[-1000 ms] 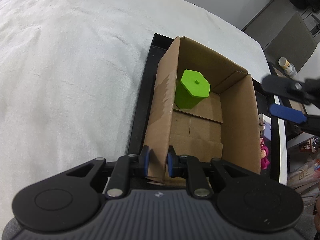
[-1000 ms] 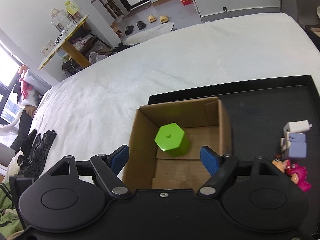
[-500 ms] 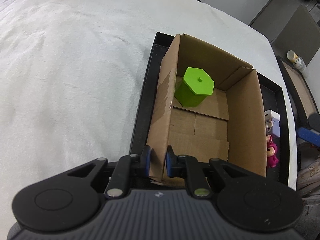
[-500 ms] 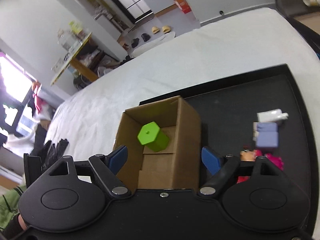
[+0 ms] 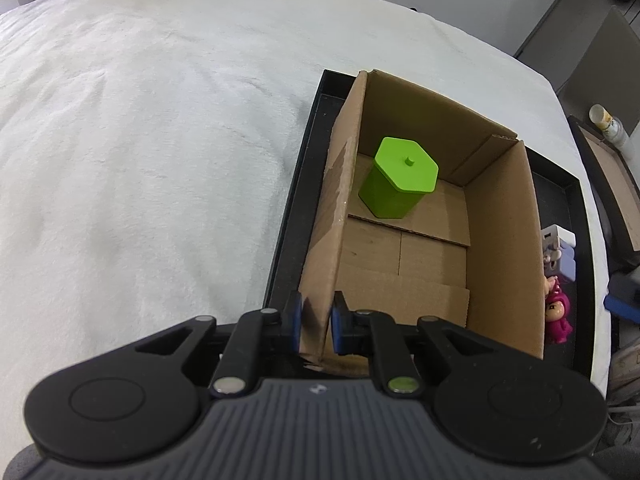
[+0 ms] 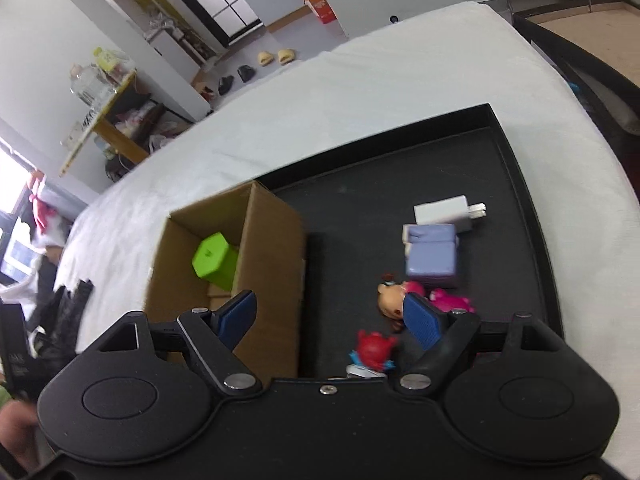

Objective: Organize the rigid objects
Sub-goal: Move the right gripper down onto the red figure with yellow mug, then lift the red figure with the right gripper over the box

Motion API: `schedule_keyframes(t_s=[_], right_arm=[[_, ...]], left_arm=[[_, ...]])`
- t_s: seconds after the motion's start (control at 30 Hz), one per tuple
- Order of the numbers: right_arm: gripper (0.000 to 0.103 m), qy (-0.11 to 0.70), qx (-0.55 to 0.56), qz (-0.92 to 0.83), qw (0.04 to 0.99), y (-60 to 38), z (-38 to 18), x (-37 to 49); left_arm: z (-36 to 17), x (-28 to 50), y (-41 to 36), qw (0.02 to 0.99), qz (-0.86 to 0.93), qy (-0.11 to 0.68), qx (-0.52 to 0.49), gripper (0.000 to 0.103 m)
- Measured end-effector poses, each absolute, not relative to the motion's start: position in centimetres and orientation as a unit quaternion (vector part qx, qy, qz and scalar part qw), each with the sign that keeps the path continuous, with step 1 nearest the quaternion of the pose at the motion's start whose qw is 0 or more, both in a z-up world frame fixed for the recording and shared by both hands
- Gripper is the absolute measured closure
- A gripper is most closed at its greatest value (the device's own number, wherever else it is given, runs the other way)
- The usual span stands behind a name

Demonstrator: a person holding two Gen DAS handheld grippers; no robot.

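Observation:
A cardboard box (image 5: 500,248) stands on a black tray (image 5: 292,208). Inside it a green hexagonal container (image 5: 396,178) stands upright near the far wall. My left gripper (image 5: 316,326) is shut on the box's near left wall, one pad on each side. In the right wrist view my right gripper (image 6: 332,320) hangs open over the tray (image 6: 360,200), between the box (image 6: 268,248) and the small toys, holding nothing. Loose on the tray lie a white charger (image 6: 444,213), a lavender block (image 6: 431,254), a pink figure (image 6: 448,300), a tan-faced figure (image 6: 390,302) and a red figure (image 6: 372,350).
The tray lies on a white blanket (image 5: 140,140). A second dark tray with a brown base (image 6: 592,36) sits at the far right. Black gloves (image 6: 64,320) lie off the blanket's left edge. Beyond the blanket are a floor with slippers and shelves.
My right gripper has swung rightward, from over the box to over the tray's toys. My left gripper has kept its grip on the box wall and tilted slightly.

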State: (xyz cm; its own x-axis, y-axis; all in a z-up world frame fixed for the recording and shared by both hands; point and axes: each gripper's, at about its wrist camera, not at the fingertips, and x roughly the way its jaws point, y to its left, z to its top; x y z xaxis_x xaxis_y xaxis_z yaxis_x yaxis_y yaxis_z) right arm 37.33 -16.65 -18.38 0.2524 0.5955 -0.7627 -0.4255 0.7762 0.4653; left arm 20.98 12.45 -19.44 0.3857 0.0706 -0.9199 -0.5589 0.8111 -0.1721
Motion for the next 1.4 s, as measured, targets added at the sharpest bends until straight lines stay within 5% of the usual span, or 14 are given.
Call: schedule_keyframes(t_s=[0.37, 1.13, 1.2, 1.27, 1.4], right_arm=[[0.038, 0.559, 0.053, 0.318, 0.764, -15.5, -21.6, 36.4], [0.039, 0.591, -0.080, 0.291, 0.748, -11.1, -25.4, 33.9], [0.044, 0.585, -0.093, 0.288, 0.752, -11.0, -25.3, 33.6], [0.065, 0.573, -0.119, 0.279, 0.762, -10.9, -25.0, 33.2], [0.066, 0.572, -0.120, 0.294, 0.757, -11.3, -24.0, 32.3]], left_arm=[[-19.6, 21.4, 12.4, 0.802, 0.215, 0.506, -0.233, 0.089], [-19.6, 20.5, 12.5, 0.807, 0.212, 0.496, -0.241, 0.089], [-19.6, 20.4, 12.5, 0.805, 0.211, 0.496, -0.247, 0.089], [-19.5, 20.3, 12.4, 0.806, 0.211, 0.496, -0.246, 0.089], [-19.3, 20.3, 12.0, 0.807, 0.208, 0.497, -0.242, 0.089]])
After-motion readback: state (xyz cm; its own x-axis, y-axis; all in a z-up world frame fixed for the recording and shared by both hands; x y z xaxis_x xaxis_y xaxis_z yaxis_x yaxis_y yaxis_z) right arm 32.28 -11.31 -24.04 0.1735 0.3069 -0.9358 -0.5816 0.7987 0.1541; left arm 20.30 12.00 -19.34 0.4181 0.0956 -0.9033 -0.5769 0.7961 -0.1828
